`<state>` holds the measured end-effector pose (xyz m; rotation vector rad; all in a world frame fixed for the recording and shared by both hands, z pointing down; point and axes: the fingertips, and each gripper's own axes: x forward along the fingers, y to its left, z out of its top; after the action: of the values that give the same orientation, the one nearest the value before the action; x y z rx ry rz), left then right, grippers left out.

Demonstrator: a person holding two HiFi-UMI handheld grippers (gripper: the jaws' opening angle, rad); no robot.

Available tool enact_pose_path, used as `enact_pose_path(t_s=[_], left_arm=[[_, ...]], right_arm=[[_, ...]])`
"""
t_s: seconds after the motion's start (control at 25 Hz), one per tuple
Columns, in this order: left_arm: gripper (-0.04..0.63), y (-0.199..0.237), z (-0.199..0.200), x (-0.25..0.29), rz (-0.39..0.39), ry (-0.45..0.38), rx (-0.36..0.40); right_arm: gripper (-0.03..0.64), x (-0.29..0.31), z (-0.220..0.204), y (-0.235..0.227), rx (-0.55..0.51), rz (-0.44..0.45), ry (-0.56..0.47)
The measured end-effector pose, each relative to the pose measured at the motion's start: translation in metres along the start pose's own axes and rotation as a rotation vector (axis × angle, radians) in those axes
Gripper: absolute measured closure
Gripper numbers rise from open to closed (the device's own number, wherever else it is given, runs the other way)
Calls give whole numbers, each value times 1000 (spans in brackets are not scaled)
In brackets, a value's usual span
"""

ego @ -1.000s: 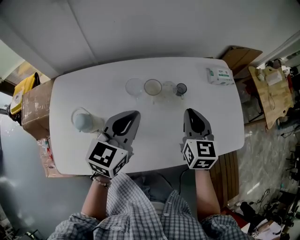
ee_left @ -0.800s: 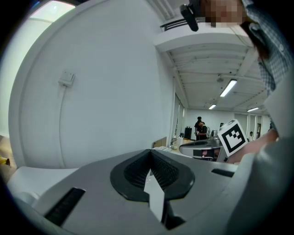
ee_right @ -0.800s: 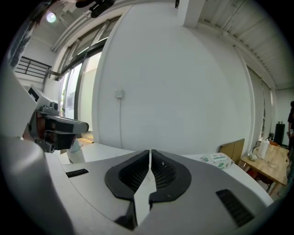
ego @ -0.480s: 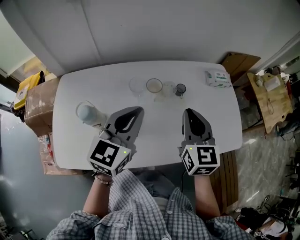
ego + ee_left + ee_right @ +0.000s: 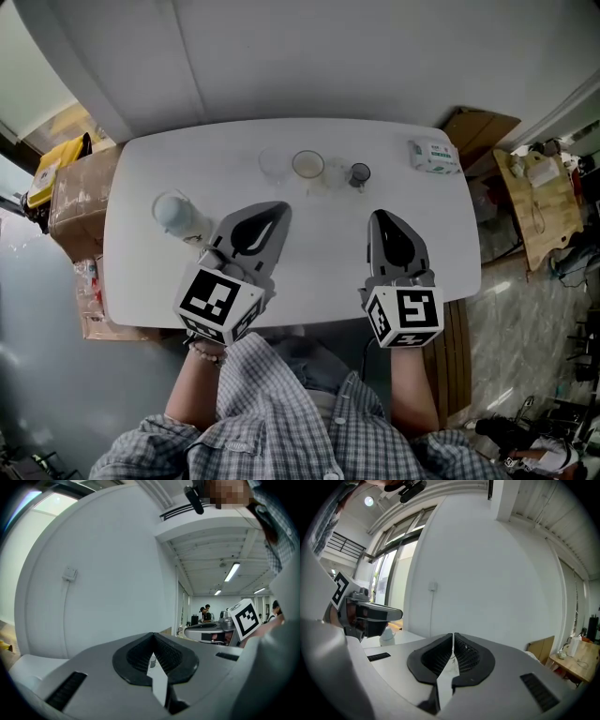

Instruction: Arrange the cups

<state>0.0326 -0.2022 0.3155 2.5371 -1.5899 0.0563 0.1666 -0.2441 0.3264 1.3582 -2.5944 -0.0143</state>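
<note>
**So, four cups in a row, both grippers empty**

Okay, we're using the tan-rimmed cup (image 5: 307,165) as our marker. A clear cup (image 5: 273,166) sits just left of it and a second clear cup (image 5: 336,174) just right. A small dark cup (image 5: 360,173) comes right of that one, all in a rough row on the white table (image 5: 319,264). Well off to the left of the tan-rimmed cup, and nearer us, stands a pale rounded vessel (image 5: 174,213). From up here we honestly can't tell if it's a cup or a jug.

The left gripper (image 5: 279,212) and right gripper (image 5: 378,218) hover nearer us than the tan-rimmed cup, one to either side. Both have their jaws pressed together with nothing between them, and their own views agree.

That row would fit cups already lined up or cups waiting to be nested, so we won't call it.

Handling-wise, we reckon the clear ones are thin-walled, light, slick, and easy to tip or crush. The best hold looks like one jaw inside the rim and one outside, with a gentle squeeze. The dark one looks small enough to pinch round its body.
</note>
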Motion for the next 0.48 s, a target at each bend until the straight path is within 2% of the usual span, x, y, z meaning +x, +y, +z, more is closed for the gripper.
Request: enact_pose_path(t_s=[0.48], left_arm=[[584,-15,-3,-1,-22,12,7]], right_arm=[[588,-8,-1,5,-7,9,0]])
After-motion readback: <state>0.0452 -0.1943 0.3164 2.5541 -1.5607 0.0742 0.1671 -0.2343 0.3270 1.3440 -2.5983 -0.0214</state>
